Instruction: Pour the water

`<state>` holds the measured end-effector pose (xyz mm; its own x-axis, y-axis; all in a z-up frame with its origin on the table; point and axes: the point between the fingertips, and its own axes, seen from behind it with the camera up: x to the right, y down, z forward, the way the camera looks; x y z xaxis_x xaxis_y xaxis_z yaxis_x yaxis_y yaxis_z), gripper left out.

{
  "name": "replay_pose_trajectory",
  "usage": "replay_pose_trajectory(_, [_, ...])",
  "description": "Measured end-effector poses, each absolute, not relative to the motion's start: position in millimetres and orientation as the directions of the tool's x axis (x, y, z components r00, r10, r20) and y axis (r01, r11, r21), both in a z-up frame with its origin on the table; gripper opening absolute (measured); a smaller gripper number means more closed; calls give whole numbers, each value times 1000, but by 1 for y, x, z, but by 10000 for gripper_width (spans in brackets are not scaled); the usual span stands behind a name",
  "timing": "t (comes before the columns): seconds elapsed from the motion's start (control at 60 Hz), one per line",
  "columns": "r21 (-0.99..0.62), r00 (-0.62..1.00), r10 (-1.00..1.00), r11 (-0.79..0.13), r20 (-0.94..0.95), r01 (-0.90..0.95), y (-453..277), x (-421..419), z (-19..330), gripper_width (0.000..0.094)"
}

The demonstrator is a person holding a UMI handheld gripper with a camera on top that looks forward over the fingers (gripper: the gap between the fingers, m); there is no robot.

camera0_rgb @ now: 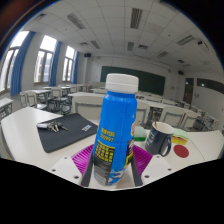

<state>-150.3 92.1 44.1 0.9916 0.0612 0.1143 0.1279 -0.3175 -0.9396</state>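
A blue plastic bottle [116,125] with a white cap and a yellow label stands upright between my fingers. My gripper [112,165] is shut on its lower body, with the magenta pads [82,158] pressing on both sides. The bottle's base is level with the white table [25,135] just under the fingers; I cannot tell if it touches. A dark mug [160,138] stands just beyond the fingers to the right of the bottle, its opening facing up.
A dark mat [62,130] with small items lies on the table to the left. A red round coaster [181,151] lies right of the mug. Classroom desks, windows and a green board fill the background.
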Motion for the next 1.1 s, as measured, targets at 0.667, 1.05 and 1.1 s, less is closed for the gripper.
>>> replay_pose_trajectory(0.667, [-445, 450, 72, -353, -890, -823, 141, -168, 131, 417])
replay_pose_trajectory(1.05, [267, -288, -25, -452, -957, -851, 127, -166, 188, 417])
replay_pose_trajectory(1.1, [294, -304, -51, -448, -951, -844, 115, -187, 203, 418])
